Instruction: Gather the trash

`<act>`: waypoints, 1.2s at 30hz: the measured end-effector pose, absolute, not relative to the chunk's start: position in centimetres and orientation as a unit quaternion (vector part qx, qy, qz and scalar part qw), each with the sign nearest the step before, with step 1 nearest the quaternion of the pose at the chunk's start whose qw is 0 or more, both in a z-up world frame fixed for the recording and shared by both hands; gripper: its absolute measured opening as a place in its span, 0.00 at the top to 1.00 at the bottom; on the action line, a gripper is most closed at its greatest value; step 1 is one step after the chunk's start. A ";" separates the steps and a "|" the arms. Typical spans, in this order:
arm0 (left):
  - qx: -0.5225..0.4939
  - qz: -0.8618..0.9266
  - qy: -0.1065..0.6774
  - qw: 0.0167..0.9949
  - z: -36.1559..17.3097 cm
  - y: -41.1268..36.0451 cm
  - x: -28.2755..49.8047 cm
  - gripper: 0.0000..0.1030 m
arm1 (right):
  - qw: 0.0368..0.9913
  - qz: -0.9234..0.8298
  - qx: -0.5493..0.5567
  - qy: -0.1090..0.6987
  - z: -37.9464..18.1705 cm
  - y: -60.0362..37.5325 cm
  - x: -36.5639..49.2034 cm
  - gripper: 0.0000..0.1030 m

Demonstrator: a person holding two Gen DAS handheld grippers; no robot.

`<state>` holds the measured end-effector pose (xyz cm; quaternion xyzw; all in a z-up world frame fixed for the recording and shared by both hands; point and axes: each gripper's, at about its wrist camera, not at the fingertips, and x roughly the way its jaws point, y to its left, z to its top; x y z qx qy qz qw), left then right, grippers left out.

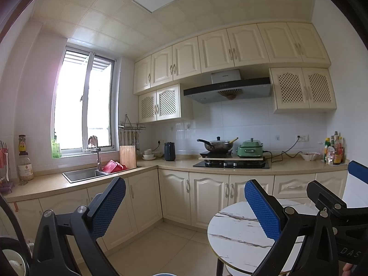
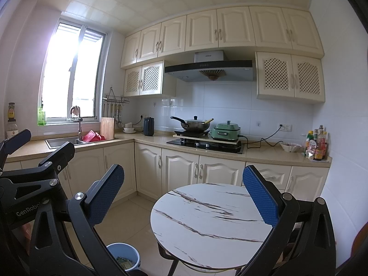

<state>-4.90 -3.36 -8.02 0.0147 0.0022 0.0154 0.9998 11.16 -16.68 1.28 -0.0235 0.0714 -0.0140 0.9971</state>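
Left gripper (image 1: 185, 207): its jaws are wide apart and hold nothing. It is up in the air, left of the round table, and its blue pads (image 1: 108, 209) face each other.
Right gripper (image 2: 183, 195): its jaws are wide apart too, with nothing between them. It hangs over the near side of the round table.
Round table (image 2: 207, 218): the tabletop is white with dark wavy lines, like marble. The right gripper's finger hides part of its right edge.
Bin (image 2: 124, 258): a small blue bucket on the floor, just left of the round table's legs. It stands upright with its open top facing up. The left wrist view shows only a thin bit of its rim at the bottom edge.
Trash (image 2: 124, 263): some crumpled bits lie inside the bin, greenish and yellowish. They are too small to tell what they are or which way they point. A gripper finger cuts off the left part of the bin.
Behind the round table: a long counter (image 2: 264, 155) with a stove (image 2: 204, 143), a dark pan (image 2: 195, 124) and a green cooker (image 2: 225, 133).
Far left of the round table: a sink (image 2: 62, 141) under a bright window (image 2: 71, 73).
Far right of the round table: some bottles (image 2: 316, 145) on the counter, labels too blurry to read.
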 end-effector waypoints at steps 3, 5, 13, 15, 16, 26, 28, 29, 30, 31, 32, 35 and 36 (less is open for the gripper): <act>0.014 0.015 0.003 1.000 -8.0 -3.3 -4.9 0.00 | 0.997 -0.013 -0.024 0.071 1.3 -16.7 11.2 0.00; 0.014 0.015 0.002 1.000 -7.9 -3.2 -4.9 0.00 | 0.997 -0.014 -0.024 0.072 1.3 -16.7 11.2 0.00; 0.015 0.015 0.003 1.000 -7.9 -3.1 -4.9 0.00 | 0.997 -0.014 -0.024 0.072 1.2 -16.7 11.1 0.00; 0.015 0.015 0.002 1.000 -7.9 -3.1 -4.9 0.00 | 0.997 -0.014 -0.024 0.071 1.3 -16.7 11.2 0.00; 0.015 0.015 0.003 1.000 -7.8 -3.1 -4.9 0.00 | 0.997 -0.014 -0.024 0.071 1.2 -16.7 11.1 0.00; 0.015 0.014 0.003 1.000 -7.8 -3.0 -4.8 0.00 | 0.997 -0.014 -0.024 0.071 1.3 -16.8 11.2 0.00; 0.015 0.014 0.004 1.000 -7.8 -3.0 -4.8 0.00 | 0.997 -0.015 -0.024 0.071 1.2 -16.8 11.2 0.00; 0.015 0.014 0.003 1.000 -7.8 -3.0 -4.8 0.00 | 0.997 -0.014 -0.024 0.071 1.3 -16.9 11.2 0.00; 0.015 0.014 0.004 1.000 -7.8 -3.0 -4.8 0.00 | 0.997 -0.014 -0.024 0.072 1.3 -16.9 11.2 0.00; 0.016 0.015 0.004 1.000 -7.8 -3.0 -4.8 0.00 | 0.997 -0.014 -0.024 0.072 1.2 -16.9 11.2 0.00; 0.015 0.015 0.004 1.000 -7.8 -3.0 -4.8 0.00 | 0.997 -0.014 -0.024 0.072 1.3 -16.9 11.2 0.00; 0.015 0.015 0.005 1.000 -7.8 -2.9 -4.7 0.00 | 0.997 -0.014 -0.023 0.072 1.2 -17.0 11.2 0.00; 0.015 0.014 0.005 1.000 -7.8 -2.9 -4.7 0.00 | 0.997 -0.014 -0.023 0.072 1.1 -17.0 11.2 0.00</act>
